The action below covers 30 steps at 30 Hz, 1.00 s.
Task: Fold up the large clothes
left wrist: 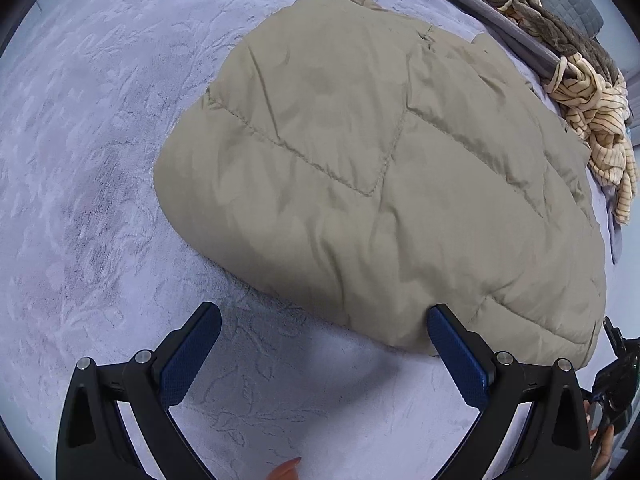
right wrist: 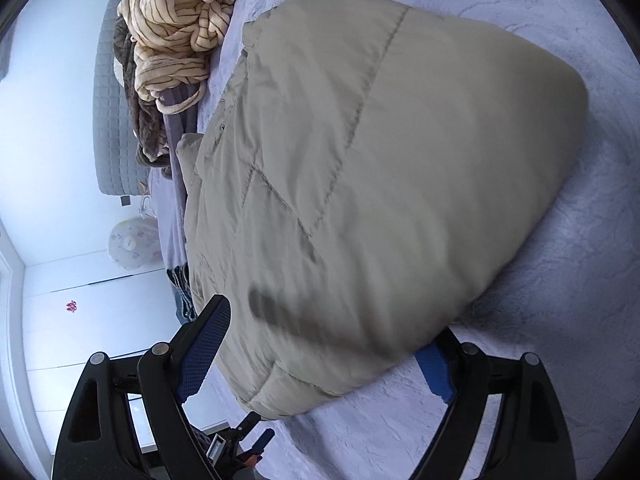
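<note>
Left wrist view: left hand-held gripper (left wrist: 324, 320) spread apart, empty, at the near edge of a beige quilted padded jacket (left wrist: 380, 168) lying folded on a lavender textured bedspread (left wrist: 80, 200)

Right wrist view: right hand-held gripper (right wrist: 332, 332) wide apart straddling the jacket's (right wrist: 380, 160) near corner, unclamped; cream striped fleece garment (right wrist: 180, 32) heaped beyond

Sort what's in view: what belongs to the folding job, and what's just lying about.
Job:
- tan jacket, folded on the bed
- left gripper, jaws open beside its edge
- right gripper, jaws open around its corner

Lying about:
- striped garment
- brown blanket
- bedspread
- fan
</note>
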{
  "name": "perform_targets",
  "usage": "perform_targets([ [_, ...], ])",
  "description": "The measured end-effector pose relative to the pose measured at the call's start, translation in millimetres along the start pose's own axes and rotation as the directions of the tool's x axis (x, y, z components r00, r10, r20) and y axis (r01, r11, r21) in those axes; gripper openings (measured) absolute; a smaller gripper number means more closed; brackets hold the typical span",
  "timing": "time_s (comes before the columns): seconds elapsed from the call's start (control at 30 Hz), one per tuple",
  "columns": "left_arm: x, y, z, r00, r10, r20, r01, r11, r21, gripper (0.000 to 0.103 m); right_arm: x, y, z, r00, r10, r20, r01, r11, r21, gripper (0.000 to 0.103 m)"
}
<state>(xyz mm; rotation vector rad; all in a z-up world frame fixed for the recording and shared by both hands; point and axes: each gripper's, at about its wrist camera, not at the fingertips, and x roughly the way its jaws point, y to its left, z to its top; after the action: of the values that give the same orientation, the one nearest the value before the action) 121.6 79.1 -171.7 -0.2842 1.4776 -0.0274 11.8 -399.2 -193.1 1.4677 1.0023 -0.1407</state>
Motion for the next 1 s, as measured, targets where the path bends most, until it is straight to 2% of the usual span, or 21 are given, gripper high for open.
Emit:
perform_targets([
  [0.13,1,10,13,0.998,-0.053,0.016,0.054,0.998,-0.044,0.103,5,5,2,0.998,0.062,0.020,-0.063,0.998,0.027,0.103],
  [0.3,9,48,23,0.989,-0.142,0.033,0.145,0.970,-0.195,0.103,12,-1,4,0.998,0.056,-0.023,-0.056,0.998,0.037,0.103],
  [0.4,29,66,25,0.962,-0.272,0.002,0.262,0.925,-0.277,0.103,19,-7,2,0.996,0.049,-0.075,-0.046,0.998,0.050,0.103],
  [0.47,36,69,27,0.943,-0.332,0.020,0.320,0.890,-0.324,0.103,24,-9,2,0.994,0.060,-0.090,-0.054,0.996,0.067,0.103],
  [0.57,39,61,38,0.920,-0.384,0.081,0.387,0.855,-0.346,0.103,33,-7,7,0.992,0.082,-0.091,-0.074,0.994,0.083,0.103],
  [0.63,40,51,48,0.921,-0.374,0.108,0.387,0.853,-0.349,0.103,39,-2,11,0.993,0.078,-0.091,-0.071,0.994,0.078,0.103],
  [0.67,41,46,52,0.925,-0.361,0.116,0.379,0.857,-0.349,0.101,42,-1,12,0.993,0.065,-0.095,-0.058,0.995,0.079,0.103],
  [0.73,41,41,55,0.940,-0.315,0.128,0.340,0.871,-0.354,0.089,44,-4,13,0.993,0.062,-0.100,-0.052,0.994,0.101,0.103],
  [0.77,40,40,55,0.943,-0.305,0.132,0.332,0.877,-0.348,0.070,43,-7,13,0.993,0.070,-0.100,-0.058,0.991,0.117,0.103],
  [0.8,38,40,57,0.941,-0.309,0.135,0.337,0.879,-0.338,0.046,41,-9,13,0.992,0.082,-0.098,-0.068,0.988,0.138,0.099],
  [0.83,35,38,57,0.937,-0.317,0.143,0.347,0.881,-0.321,0.038,39,-11,13,0.992,0.089,-0.093,-0.074,0.985,0.154,0.093],
  [0.87,30,38,57,0.939,-0.307,0.152,0.340,0.893,-0.296,0.027,37,-14,12,0.993,0.075,-0.091,-0.059,0.984,0.166,0.063],
  [0.9,21,33,56,0.944,-0.287,0.164,0.321,0.912,-0.254,0.020,35,-16,12,0.993,0.065,-0.098,-0.047,0.984,0.173,0.044],
  [1.0,-4,26,46,0.954,-0.234,0.185,0.263,0.953,-0.149,0.016,25,-17,8,0.992,0.077,-0.104,-0.059,0.985,0.161,0.027],
])
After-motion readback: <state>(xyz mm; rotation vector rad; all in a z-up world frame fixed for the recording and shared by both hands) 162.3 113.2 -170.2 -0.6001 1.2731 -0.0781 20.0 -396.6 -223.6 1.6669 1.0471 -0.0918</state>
